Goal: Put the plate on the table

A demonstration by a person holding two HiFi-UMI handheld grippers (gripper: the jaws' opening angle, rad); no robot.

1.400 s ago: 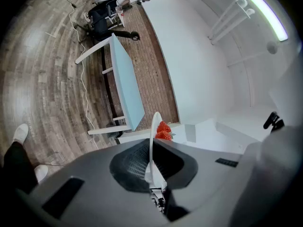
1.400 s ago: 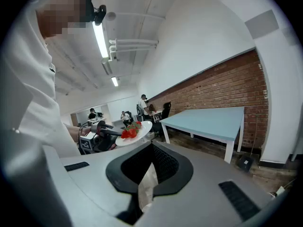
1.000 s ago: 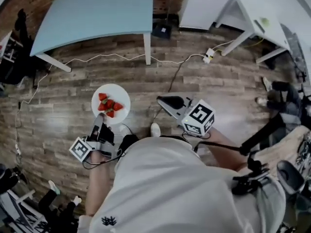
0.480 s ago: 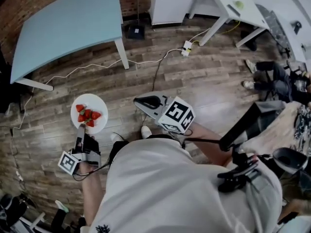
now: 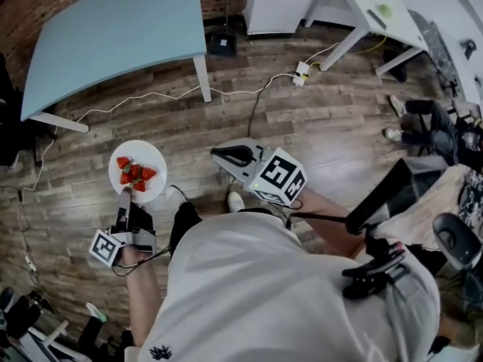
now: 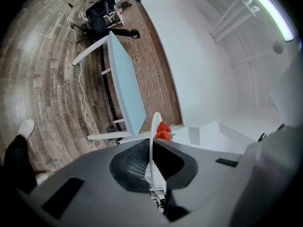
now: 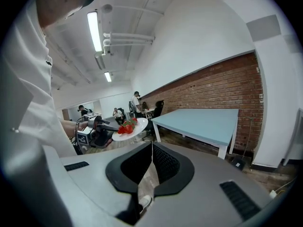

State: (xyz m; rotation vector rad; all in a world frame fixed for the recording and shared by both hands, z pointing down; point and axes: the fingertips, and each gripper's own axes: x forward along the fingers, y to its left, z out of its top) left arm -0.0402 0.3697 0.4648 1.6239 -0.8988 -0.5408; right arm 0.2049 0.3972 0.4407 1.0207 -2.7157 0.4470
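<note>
Since a second ago the plate [image 5: 153, 157] and both tools have drifted toward the left of the head view, and the blue worktop [image 5: 113, 29] has swung that way with them.

Two tools are in view. At the left, the left tool [image 5: 124, 196] is clamped on the near rim of the one white plate; its own view shows the rim edge-on, pinched between the two jaws. The plate holds a small cluster of red strawberries [image 5: 133, 173], about four or five, though overlap makes an exact count uncertain. The plate hangs roughly level over the wood plank floor [image 5: 317, 127], well apart from the single blue worktop, which stands bare beyond it against a brick wall [image 7: 222, 89].

In the middle, the right tool [image 5: 223, 154] is held out in front of the person's white shirt [image 5: 287, 292], its jaws pressed together with nothing between them. One white shoe [image 5: 236, 200] shows just below it.

At the upper right stand what look like two white worktops [image 5: 377, 21], with a white power strip [image 5: 303, 72] on the floor near them.
</note>
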